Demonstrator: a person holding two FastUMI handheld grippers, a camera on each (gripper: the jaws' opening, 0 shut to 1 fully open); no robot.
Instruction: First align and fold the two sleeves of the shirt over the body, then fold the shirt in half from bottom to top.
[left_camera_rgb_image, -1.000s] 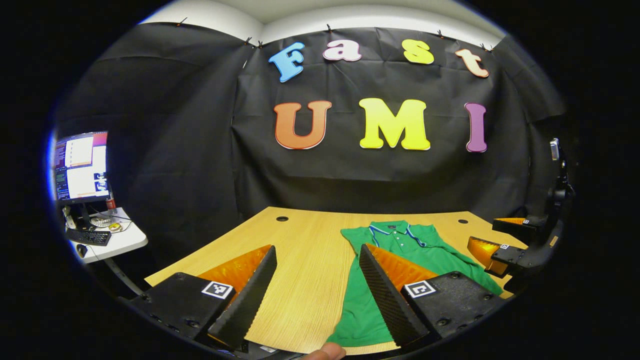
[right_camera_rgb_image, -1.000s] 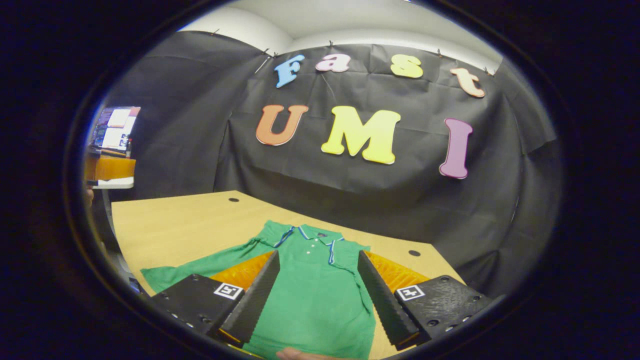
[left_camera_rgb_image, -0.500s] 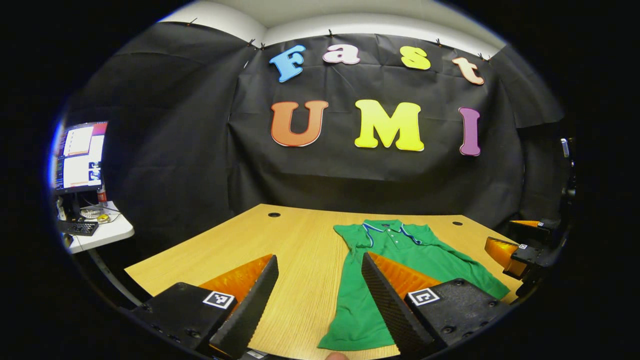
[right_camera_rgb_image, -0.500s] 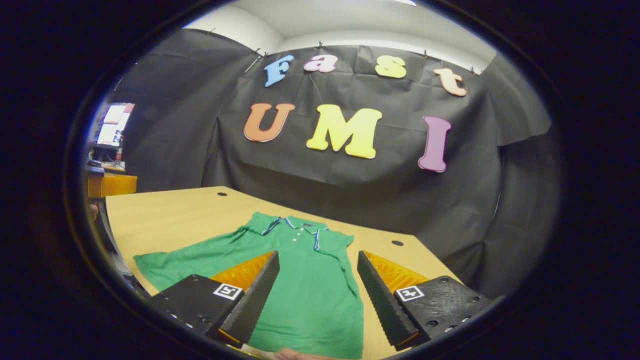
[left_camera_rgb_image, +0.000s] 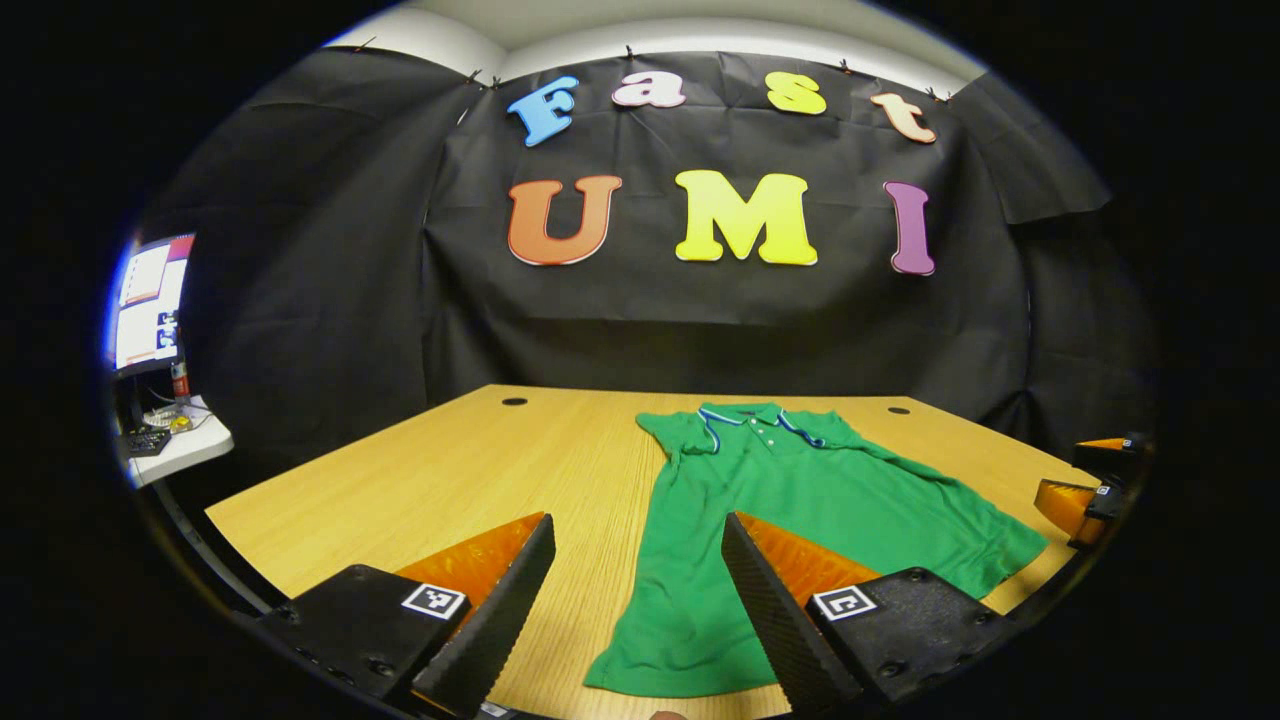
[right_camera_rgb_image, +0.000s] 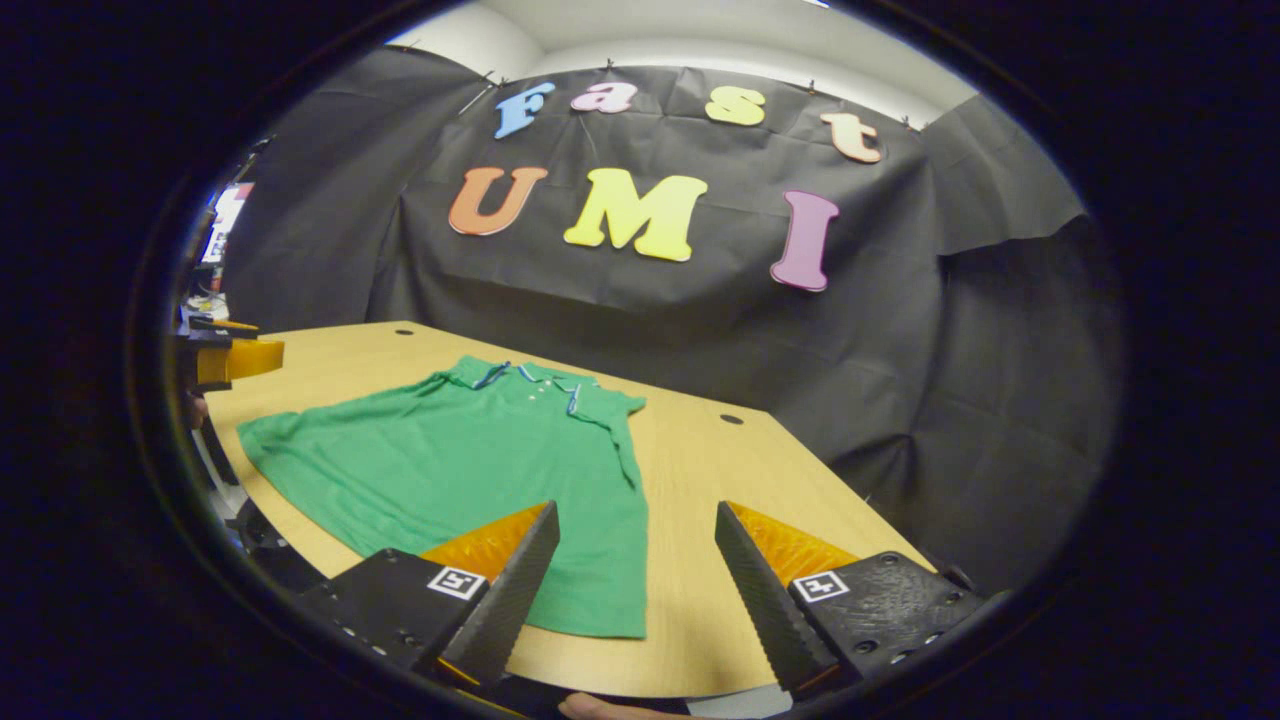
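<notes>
A green polo shirt (left_camera_rgb_image: 800, 500) lies flat, front up, on the wooden table (left_camera_rgb_image: 450, 480), its collar (left_camera_rgb_image: 760, 415) toward the booth wall and its hem at the near edge. Its short sleeves lie close along the body. My left gripper (left_camera_rgb_image: 640, 610) hovers open over the near edge, at the shirt's left hem corner, holding nothing. In the right gripper view the shirt (right_camera_rgb_image: 470, 470) spreads to the left, and my right gripper (right_camera_rgb_image: 635, 600) stands open above the hem's right corner, holding nothing. The other gripper shows at the far right (left_camera_rgb_image: 1090, 480) and far left (right_camera_rgb_image: 225, 355).
A monitor (left_camera_rgb_image: 150, 300) stands on a small white side table (left_camera_rgb_image: 175, 450) to the left. Two cable holes (left_camera_rgb_image: 514, 401) (left_camera_rgb_image: 898, 410) sit near the table's far edge. Bare wood (right_camera_rgb_image: 720, 480) lies right of the shirt. A fingertip (right_camera_rgb_image: 600, 708) shows at the bottom.
Both grippers have drawn back and apart, still open. The right gripper has swung right, so the shirt now lies left of its fingers. The shirt has not moved.
</notes>
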